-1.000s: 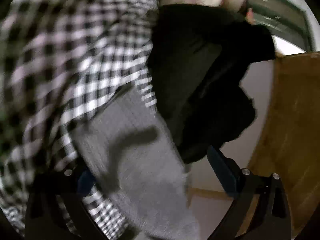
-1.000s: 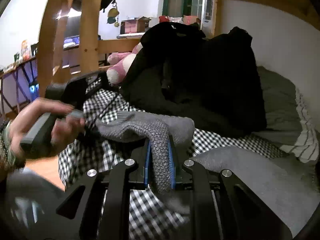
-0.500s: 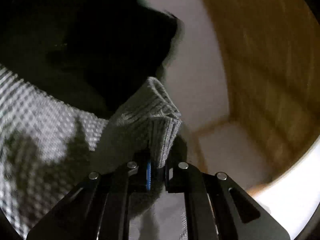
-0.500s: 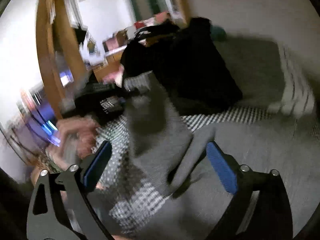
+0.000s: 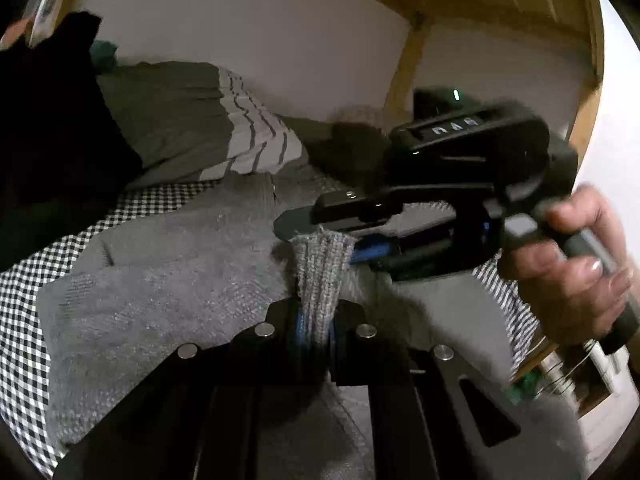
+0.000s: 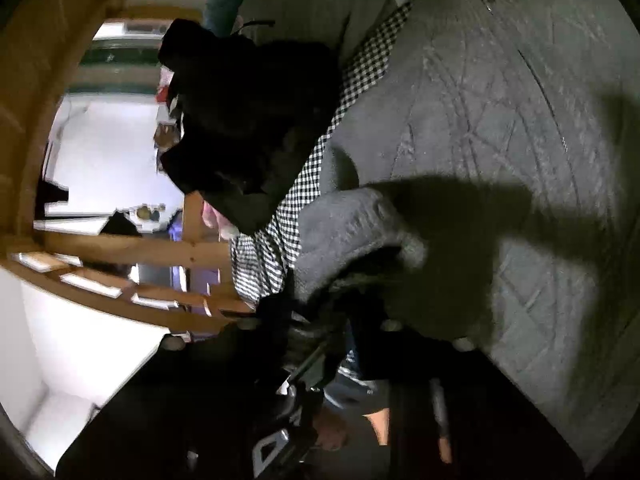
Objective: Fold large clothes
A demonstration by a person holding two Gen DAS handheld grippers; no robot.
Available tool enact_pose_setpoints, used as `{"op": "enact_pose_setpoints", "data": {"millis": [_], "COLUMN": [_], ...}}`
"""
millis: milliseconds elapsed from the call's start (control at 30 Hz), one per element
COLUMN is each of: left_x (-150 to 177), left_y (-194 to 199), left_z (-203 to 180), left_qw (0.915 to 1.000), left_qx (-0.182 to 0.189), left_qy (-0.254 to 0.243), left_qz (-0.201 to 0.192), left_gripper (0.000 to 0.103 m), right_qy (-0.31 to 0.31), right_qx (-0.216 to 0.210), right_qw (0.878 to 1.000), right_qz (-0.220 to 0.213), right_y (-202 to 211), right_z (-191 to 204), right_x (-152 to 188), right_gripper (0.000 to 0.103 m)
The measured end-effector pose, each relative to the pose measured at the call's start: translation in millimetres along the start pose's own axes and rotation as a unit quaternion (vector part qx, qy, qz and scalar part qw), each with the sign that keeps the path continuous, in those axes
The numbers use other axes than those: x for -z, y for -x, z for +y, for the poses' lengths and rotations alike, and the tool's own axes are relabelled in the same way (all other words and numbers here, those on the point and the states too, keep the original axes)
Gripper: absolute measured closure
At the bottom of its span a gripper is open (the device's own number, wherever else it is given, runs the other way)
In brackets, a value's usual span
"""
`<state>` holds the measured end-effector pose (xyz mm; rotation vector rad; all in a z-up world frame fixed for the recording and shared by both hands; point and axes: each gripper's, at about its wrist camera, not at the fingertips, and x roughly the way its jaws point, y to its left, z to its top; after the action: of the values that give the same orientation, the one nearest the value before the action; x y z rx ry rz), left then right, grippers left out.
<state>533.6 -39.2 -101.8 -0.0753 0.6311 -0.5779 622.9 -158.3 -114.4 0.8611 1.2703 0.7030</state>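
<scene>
A grey knit sweater (image 5: pixel 168 280) lies spread over the checked bedspread (image 5: pixel 24 300). My left gripper (image 5: pixel 316 316) is shut on a bunched ribbed edge of it, which stands up between the blue pads. Just beyond, my right gripper (image 5: pixel 316 236), held by a hand (image 5: pixel 572 272), comes in from the right on its side. Its jaws are closing, and the same ribbed edge is pinched between them. In the right wrist view the picture is rolled sideways. A fold of the sweater (image 6: pixel 352 232) bulges above my right gripper (image 6: pixel 320 312), whose fingers are dark.
A heap of black clothes (image 5: pixel 52 140) (image 6: pixel 248 120) sits on the bed at the far left. A grey-green pillow with a striped end (image 5: pixel 248 136) lies against the white wall. Wooden bed-frame posts (image 5: pixel 404 68) (image 6: pixel 120 248) border the bed.
The left gripper shut on the sweater's ribbed edge and swung across the bed. The right gripper let go, opened wide, rolled onto its side and closed again on the edge beside the left one.
</scene>
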Motion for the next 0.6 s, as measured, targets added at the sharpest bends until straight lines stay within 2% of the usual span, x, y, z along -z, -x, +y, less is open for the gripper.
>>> {"op": "enact_pose_setpoints", "data": {"millis": [67,100,133,167,200,267,333,400,467,533,600], "left_x": [9,3,-4,-13,-18,-31,-40,-50,-52,-47,-35], "left_y": [9,9,15,22,33,53,61,53,27,13,-7], "left_z": [-2,-4,-2,4,7,17,24,34,50,69,94], "left_qw": [0.9998,0.9997,0.9996,0.9981,0.9946,0.9877,0.9835,0.9818,0.9793,0.9700,0.9592], "left_qx": [-0.016,-0.019,-0.017,-0.015,-0.020,-0.022,-0.025,-0.091,-0.138,-0.181,-0.203], "left_qy": [-0.008,-0.002,0.013,0.045,0.081,0.128,0.152,0.148,0.140,0.158,0.196], "left_qz": [-0.007,-0.012,-0.020,-0.039,-0.063,-0.087,-0.094,-0.076,-0.048,-0.038,-0.020], "left_gripper": [0.092,0.087,0.058,0.015,0.009,0.008,0.008,0.007,0.007,0.007,0.007], "right_qy": [0.015,0.027,0.041,0.047,0.051,0.071,0.071,0.076,0.074,0.034,0.018], "right_qx": [-0.015,-0.028,-0.037,-0.048,-0.059,-0.066,-0.062,-0.030,0.018,0.041,0.033], "right_qw": [1.000,0.999,0.997,0.995,0.994,0.987,0.986,0.988,0.989,0.990,0.988], "right_qz": [-0.014,-0.028,-0.048,-0.068,-0.079,-0.125,-0.136,-0.134,-0.130,-0.130,-0.148], "right_y": [7,16,29,44,56,90,105,112,109,109,117], "right_z": [-4,-6,-8,-14,-16,-20,-30,-45,-70,-100,-122], "right_x": [-3,-6,-9,-15,-19,-37,-51,-65,-78,-85,-84], "right_gripper": [0.094,0.095,0.095,0.095,0.095,0.095,0.095,0.095,0.095,0.095,0.095]}}
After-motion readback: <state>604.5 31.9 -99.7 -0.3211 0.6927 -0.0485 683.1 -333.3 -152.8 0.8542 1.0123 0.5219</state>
